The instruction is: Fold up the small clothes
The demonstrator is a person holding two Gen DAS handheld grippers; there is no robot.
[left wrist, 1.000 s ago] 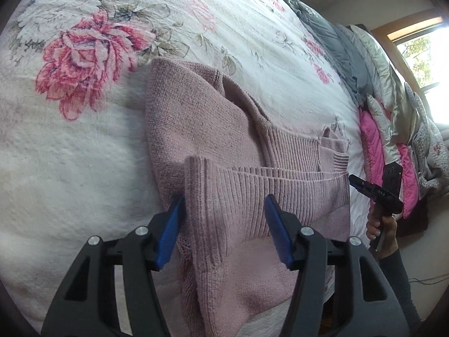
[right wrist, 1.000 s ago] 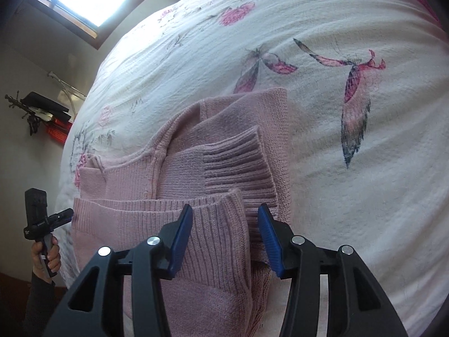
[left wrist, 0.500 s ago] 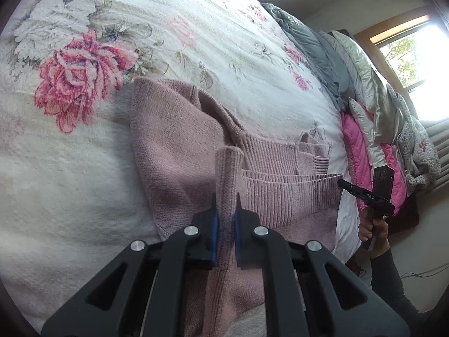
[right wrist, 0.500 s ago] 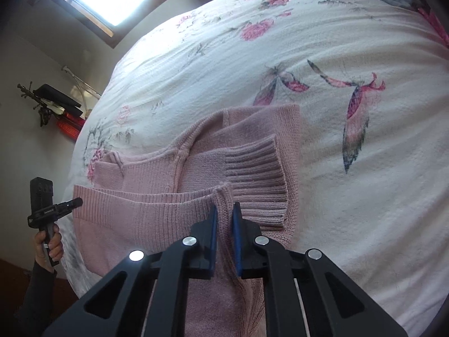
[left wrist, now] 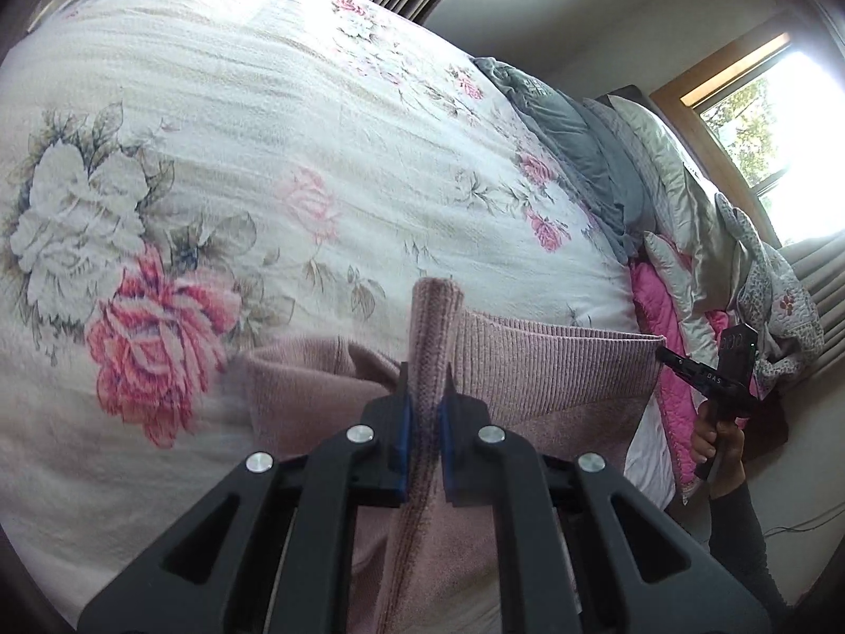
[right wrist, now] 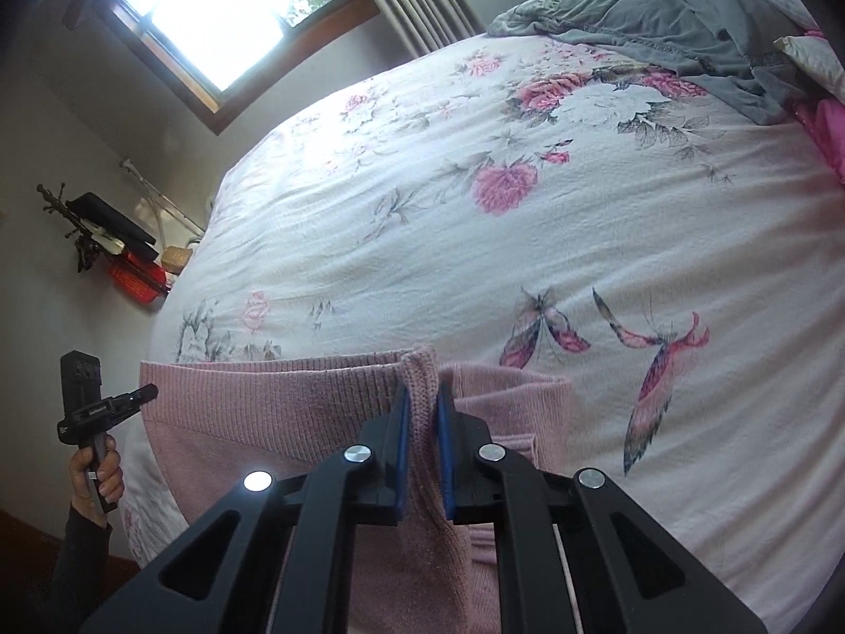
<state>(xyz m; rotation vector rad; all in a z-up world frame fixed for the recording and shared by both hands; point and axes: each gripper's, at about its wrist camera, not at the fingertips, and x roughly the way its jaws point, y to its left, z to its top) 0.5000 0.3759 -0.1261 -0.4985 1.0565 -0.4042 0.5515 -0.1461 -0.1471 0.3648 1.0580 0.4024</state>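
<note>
On the near side of the floral bedspread [right wrist: 528, 243], the left gripper [left wrist: 422, 412] and right gripper [right wrist: 421, 412] are each pinched tight on a bunched corner of the pink sweater's [left wrist: 549, 370] ribbed hem, stretched between them above the bed.

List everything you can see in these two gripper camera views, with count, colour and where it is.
sweater: one, dusty pink knit, near edge of the bed, ribbed hem pinched up at two spots
bedspread: one, white with pink roses and butterflies, covers the bed
grey blanket: one, grey, crumpled at the bed's far end
pink quilt: one, bright pink, piled beside the grey blanket
windows: two, wood-framed, bright, one in each view
red item: one, by the wall; cannot tell what it is
left gripper: black, blue pads, shut on the sweater
right gripper: black, blue pads, shut on the sweater
</note>
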